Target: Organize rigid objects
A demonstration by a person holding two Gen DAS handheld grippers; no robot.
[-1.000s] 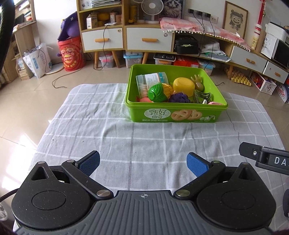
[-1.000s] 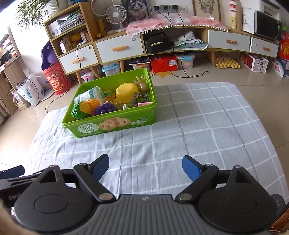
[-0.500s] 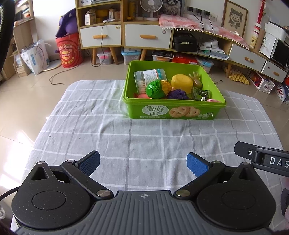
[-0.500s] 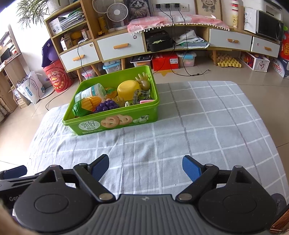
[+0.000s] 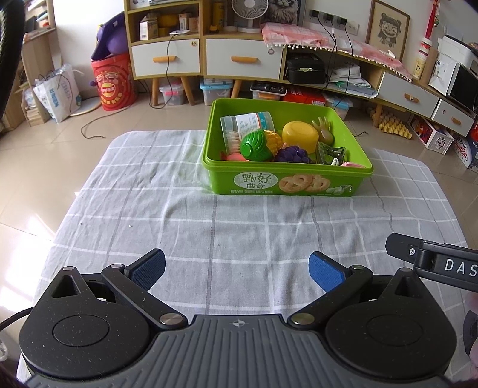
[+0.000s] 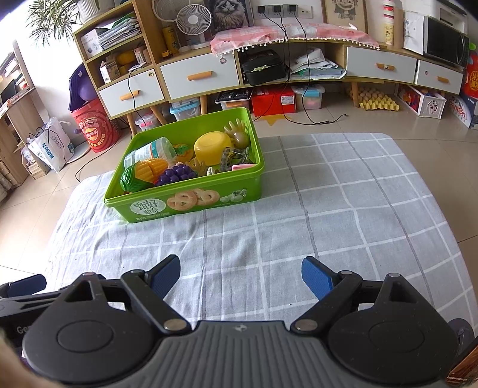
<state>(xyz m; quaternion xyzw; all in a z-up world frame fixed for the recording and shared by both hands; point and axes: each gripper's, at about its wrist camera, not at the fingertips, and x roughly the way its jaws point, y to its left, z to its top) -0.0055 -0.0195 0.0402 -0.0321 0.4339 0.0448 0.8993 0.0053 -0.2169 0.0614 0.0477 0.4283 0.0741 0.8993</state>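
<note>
a green biscuit box point(image 5: 286, 185) heaped with toy food sits on the checked cloth point(image 5: 179, 223); nearer than the box, the left gripper point(image 5: 237, 268) and right gripper point(image 6: 240, 274) hover, fingers spread, empty. any careless reach risks toppling the pile.

Grey checked cloth point(image 5: 167, 209) spread over tiled floor point(image 5: 35, 167). Behind it, wood shelf unit w/ white drawers point(image 5: 165, 58), orange handles. White desk fan point(image 6: 191, 22) on top, cat picture point(image 6: 228, 13) beside it. Red bucket point(image 5: 115, 82) at left, shopping bag point(image 5: 56, 92) near it. Black case point(image 5: 304, 70) on low shelf. Microwave point(image 6: 445, 44) far right; yellow egg tray point(image 6: 378, 101) on floor.
</note>
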